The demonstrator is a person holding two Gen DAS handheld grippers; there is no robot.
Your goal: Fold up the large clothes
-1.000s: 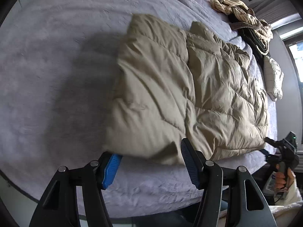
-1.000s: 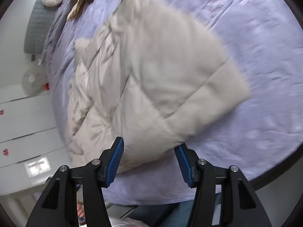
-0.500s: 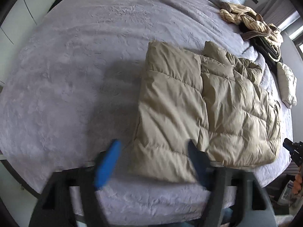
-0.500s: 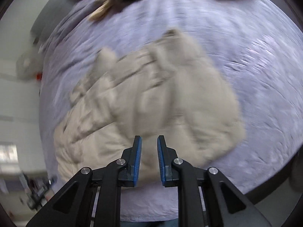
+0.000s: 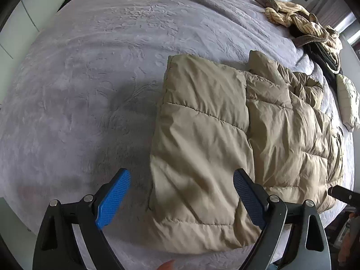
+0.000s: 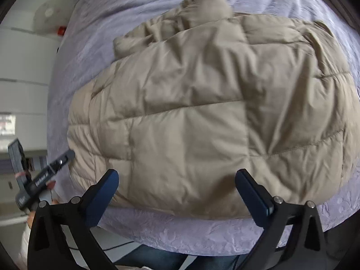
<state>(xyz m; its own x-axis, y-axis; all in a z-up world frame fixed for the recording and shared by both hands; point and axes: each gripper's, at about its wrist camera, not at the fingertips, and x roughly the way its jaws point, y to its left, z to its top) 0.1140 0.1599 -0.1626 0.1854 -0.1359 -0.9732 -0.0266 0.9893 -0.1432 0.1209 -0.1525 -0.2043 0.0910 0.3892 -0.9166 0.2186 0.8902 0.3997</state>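
Observation:
A beige quilted puffer jacket lies partly folded on the grey-purple bedspread, one panel laid over its left side. My left gripper hangs above the jacket's near left corner; its jaws are still opening and the blue pads touch nothing. In the right wrist view the jacket fills the middle. My right gripper hovers over its near hem close to the bed's edge, jaws opening wide, nothing pressed between them. The left gripper's body shows at the left edge there.
A heap of striped and dark clothes and a pale garment lie at the bed's far right. White cabinets and a round fan stand beyond the bed. A person's jeans show below the bed's edge.
Both grippers' jaws have spread much wider; the right shut almost fully in between. The right gripper rolled and swung over the jacket's other side. The left drew back from the jacket.

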